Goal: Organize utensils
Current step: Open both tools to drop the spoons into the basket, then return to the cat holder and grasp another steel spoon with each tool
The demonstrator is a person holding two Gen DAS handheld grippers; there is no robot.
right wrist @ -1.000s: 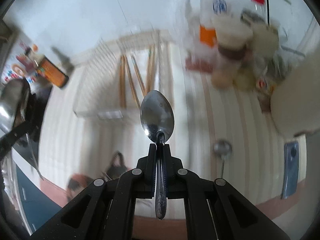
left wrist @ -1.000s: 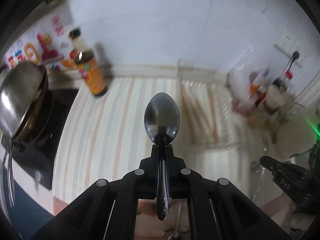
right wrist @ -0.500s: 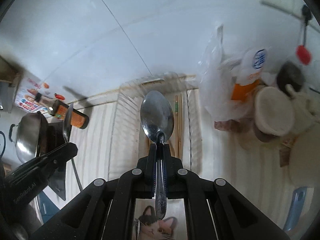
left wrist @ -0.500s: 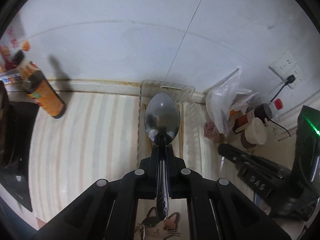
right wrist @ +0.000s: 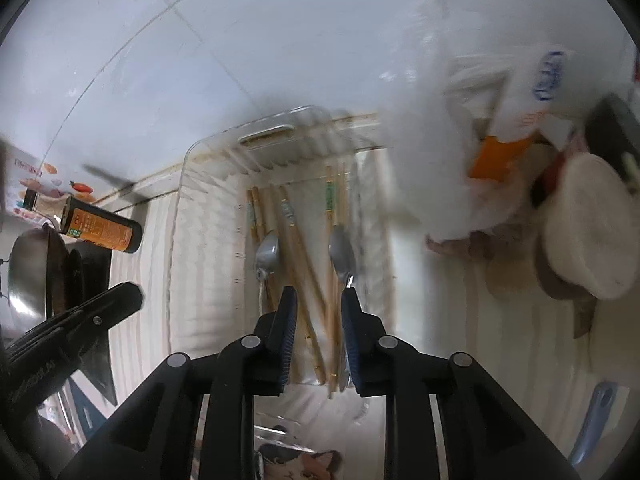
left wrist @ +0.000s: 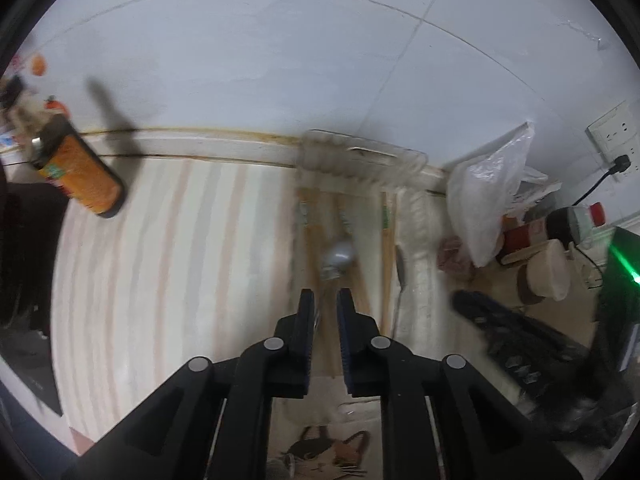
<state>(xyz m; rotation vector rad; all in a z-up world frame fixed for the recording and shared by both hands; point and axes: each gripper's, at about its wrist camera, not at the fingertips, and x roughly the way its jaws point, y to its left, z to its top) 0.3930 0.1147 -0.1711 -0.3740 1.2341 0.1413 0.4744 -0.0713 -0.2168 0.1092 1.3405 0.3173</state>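
A clear plastic tray (right wrist: 208, 184) (left wrist: 360, 156) lies on the striped counter and holds several wooden chopsticks (right wrist: 298, 248) (left wrist: 386, 240). Two metal spoons lie in it: one on the left (right wrist: 267, 258) (left wrist: 338, 258) and one on the right (right wrist: 342, 258). My left gripper (left wrist: 326, 300) is open and empty above the tray, just behind the left spoon. My right gripper (right wrist: 318, 302) is open and empty, with the right spoon's handle by its right finger (right wrist: 352, 320). The left gripper shows at the left of the right wrist view (right wrist: 80, 320).
An orange sauce bottle (left wrist: 78, 172) (right wrist: 102, 228) stands left of the tray, with a wok (right wrist: 28, 276) beyond it. A white plastic bag (left wrist: 488, 192), jars and a lidded tub (right wrist: 588, 232) crowd the right. The tiled wall is behind the tray.
Both grippers were shut on spoons. They have opened, and the two spoons now lie in the tray among the chopsticks. Both views have dipped closer to the tray.
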